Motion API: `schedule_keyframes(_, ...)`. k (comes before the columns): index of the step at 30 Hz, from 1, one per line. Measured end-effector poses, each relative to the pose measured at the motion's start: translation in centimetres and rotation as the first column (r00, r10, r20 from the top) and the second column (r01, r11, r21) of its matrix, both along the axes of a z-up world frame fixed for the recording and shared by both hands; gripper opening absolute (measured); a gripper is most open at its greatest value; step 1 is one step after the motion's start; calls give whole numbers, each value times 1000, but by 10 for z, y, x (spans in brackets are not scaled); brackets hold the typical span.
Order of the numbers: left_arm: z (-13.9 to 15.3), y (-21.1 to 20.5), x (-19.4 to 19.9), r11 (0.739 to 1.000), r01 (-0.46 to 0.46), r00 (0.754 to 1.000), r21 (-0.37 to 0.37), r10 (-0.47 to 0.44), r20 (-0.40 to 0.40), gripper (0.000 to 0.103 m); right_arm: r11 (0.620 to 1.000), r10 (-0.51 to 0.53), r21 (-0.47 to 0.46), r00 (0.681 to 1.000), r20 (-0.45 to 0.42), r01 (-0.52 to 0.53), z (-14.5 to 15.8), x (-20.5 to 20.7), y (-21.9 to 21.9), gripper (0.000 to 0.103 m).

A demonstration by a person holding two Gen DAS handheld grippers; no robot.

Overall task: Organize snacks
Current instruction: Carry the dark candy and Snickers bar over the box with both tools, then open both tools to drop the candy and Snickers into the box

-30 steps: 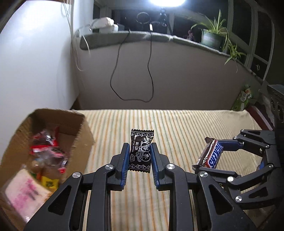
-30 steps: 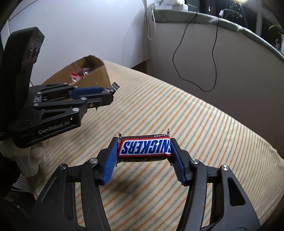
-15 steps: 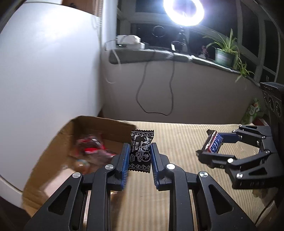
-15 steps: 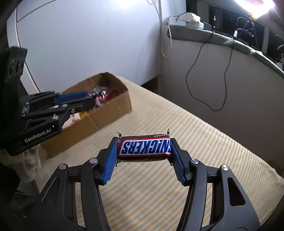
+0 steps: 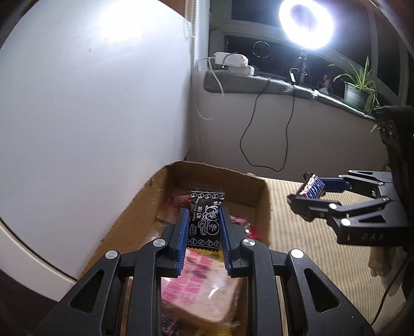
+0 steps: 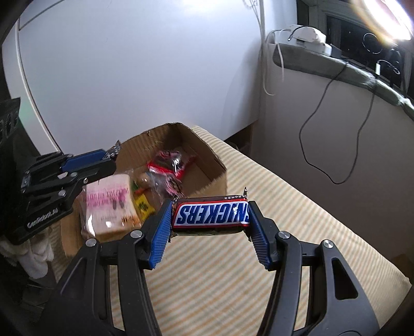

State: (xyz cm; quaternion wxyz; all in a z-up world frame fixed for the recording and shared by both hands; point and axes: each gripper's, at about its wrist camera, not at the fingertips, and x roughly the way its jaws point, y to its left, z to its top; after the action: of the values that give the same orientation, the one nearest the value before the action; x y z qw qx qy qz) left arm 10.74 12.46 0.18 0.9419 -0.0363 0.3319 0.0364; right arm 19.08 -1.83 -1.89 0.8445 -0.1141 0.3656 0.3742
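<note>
Left gripper (image 5: pixel 203 240): lower centre of the left wrist view, blue pads pinching a black candy packet (image 5: pixel 206 219) upright by its sides; the packet hangs over the open box.
Right gripper (image 6: pixel 210 227): lower centre of the right wrist view, pads clamped on the two ends of a chocolate bar (image 6: pixel 211 215), held level above the striped cloth (image 6: pixel 271 232), just right of the box.
Cardboard box (image 6: pixel 207 155): left of centre, open top, standing on the striped cloth by the white wall (image 5: pixel 90 103).
Box contents: a pink-printed bread pack (image 6: pixel 108 206), a red-and-clear bag (image 6: pixel 169 165), a yellow packet (image 6: pixel 142 204).
Background: ring light (image 5: pixel 306 23) upper right, potted plant (image 5: pixel 358 88) on the sill, black cable (image 5: pixel 261 137) hanging down.
</note>
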Motion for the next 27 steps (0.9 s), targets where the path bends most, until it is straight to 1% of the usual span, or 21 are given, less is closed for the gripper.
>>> schedule_keyframes(10,-6,10,-3,1000,-9,1000,-2,9,-7,22,1000,26,6,1000,-18,-26,-6,21,41,59)
schedule_keyframes(18,-7,14,-3,1000,-19,1000,-7,19,-14,22,999,45,11,998,-47,-45,-14,29,59,59)
schedule_keyframes(27,-6,15,-7,999,-32,999,5,32,-11,22,998,55,13,996,-68,-55,-21,32,65,62)
